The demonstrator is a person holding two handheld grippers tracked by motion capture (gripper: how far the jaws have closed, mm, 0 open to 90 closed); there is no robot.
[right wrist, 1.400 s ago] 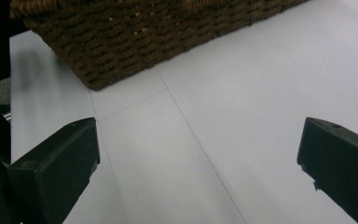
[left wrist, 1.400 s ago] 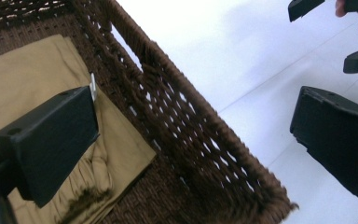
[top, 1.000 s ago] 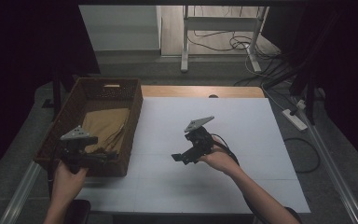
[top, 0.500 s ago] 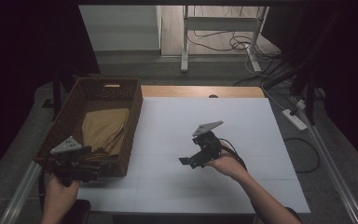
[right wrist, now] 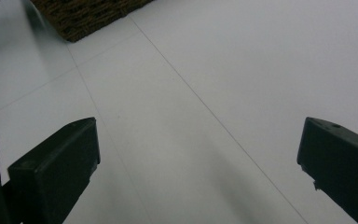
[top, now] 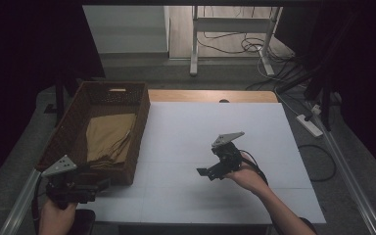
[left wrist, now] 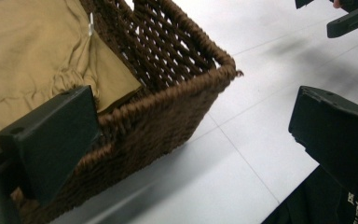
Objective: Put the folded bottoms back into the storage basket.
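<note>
Your left gripper (top: 85, 188) sits at the lower left of the high view, just off the near corner of the dark brown woven wicker basket (top: 73, 122), and its front end is dim there against the shadow. In the left gripper view its jaws stand wide apart with nothing between them; the left-hand one overlaps the basket's near wall (left wrist: 168, 116) in the frame, but you cannot tell whether it touches the weave. The folded tan cloth (left wrist: 32, 60) lies inside the basket at the upper left of that view, cut off by the frame's top and left edges; in the high view it covers the basket floor (top: 108, 137), its near end lost behind the near wall.

Your right gripper (top: 210, 171) is held over the white bench top (top: 215, 122), just right of the middle of the high view, well apart from the basket. In the right gripper view its jaws are spread wide and empty, bare bench (right wrist: 205, 93) between them, and a strip of the basket (right wrist: 84, 14) is cut off by the top edge.
</note>
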